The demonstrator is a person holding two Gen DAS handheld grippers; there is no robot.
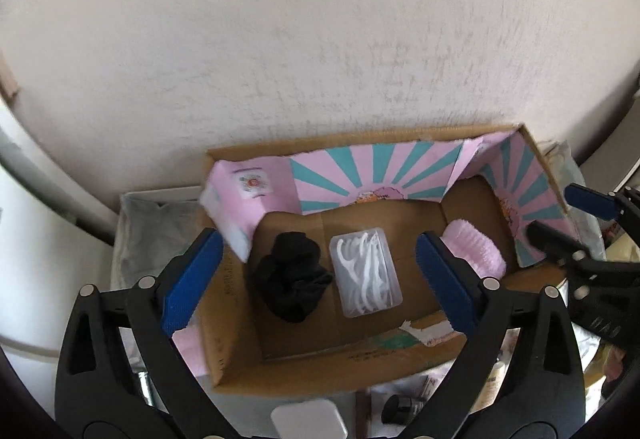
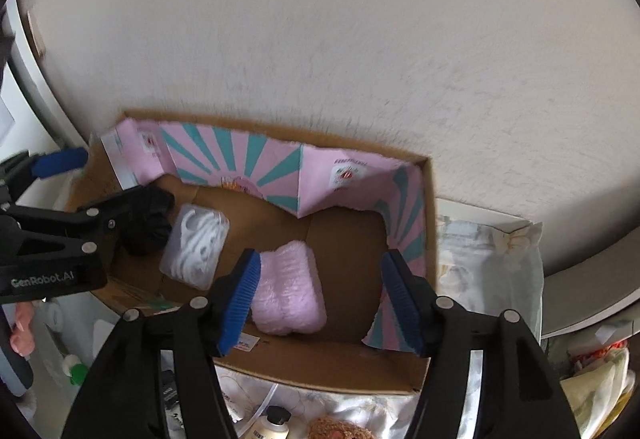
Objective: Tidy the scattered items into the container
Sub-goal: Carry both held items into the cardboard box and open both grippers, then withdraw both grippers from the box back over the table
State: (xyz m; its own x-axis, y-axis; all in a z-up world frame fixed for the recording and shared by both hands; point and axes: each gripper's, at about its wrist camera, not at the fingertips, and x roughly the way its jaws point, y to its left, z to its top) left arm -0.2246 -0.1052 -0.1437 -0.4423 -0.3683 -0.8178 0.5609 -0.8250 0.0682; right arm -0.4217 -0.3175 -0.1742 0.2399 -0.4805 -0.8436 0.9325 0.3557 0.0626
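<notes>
the cardboard box (image 1: 240, 319) sits against a pale wall (image 1: 320, 39), its inner sides lined with pink and teal sunburst paper (image 1: 360, 175). on its floor lie a black scrunchie (image 1: 290, 275), a clear case of white floss picks (image 1: 366, 273) beside it, and a fluffy pink cloth (image 2: 286, 291) further right. the left gripper (image 1: 320, 275) hangs over the scrunchie and case, fingers wide apart and empty. the right gripper (image 2: 320, 299) hangs over the pink cloth, fingers apart, gripping nothing.
</notes>
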